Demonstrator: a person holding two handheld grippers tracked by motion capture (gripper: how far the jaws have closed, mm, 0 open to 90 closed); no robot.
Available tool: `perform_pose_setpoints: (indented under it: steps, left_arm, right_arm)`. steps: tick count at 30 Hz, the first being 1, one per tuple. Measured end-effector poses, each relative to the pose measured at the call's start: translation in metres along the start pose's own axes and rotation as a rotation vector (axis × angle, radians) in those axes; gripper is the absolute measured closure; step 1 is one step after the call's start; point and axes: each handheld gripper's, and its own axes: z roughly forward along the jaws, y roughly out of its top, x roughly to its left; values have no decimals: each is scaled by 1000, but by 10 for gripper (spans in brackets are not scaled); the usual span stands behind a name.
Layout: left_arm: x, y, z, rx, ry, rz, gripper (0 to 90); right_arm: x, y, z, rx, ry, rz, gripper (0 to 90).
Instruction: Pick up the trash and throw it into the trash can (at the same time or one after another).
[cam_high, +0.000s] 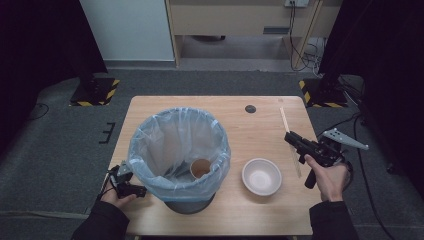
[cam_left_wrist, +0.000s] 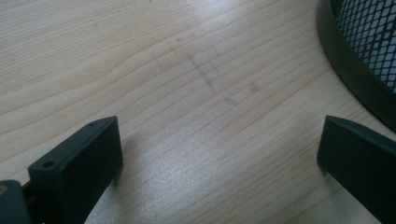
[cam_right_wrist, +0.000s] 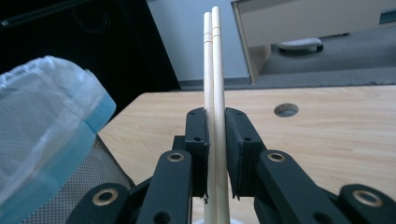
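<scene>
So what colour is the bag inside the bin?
The bag is see-through pale blue, with a stronger blue band at the rim. The high view shows it best.

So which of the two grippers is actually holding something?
The right gripper: its jaws clamp the pair of wooden chopsticks. The left gripper is open, empty, beside the bin.

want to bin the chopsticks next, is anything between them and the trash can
Nothing visible blocks the way. The right gripper is shut on the chopsticks, off to the right of the table. The white bowl sits on the table between them and the trash can, but it is low and could probably be passed over.
</scene>
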Motion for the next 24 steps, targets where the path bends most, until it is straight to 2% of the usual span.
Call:
perform_pose_setpoints:
  steps: [3, 12, 24]
  left_arm:
    - [0, 0, 0, 0, 0, 0, 0]
    - [0, 0, 0, -1, 0, 0, 0]
    - [0, 0, 0, -2, 0, 1, 0]
  right_arm:
    - [3, 3, -1, -28, 17, 7, 803]
    - [19, 20, -5, -98, 55, -21, 803]
    - [38, 41, -7, -213, 133, -34, 804]
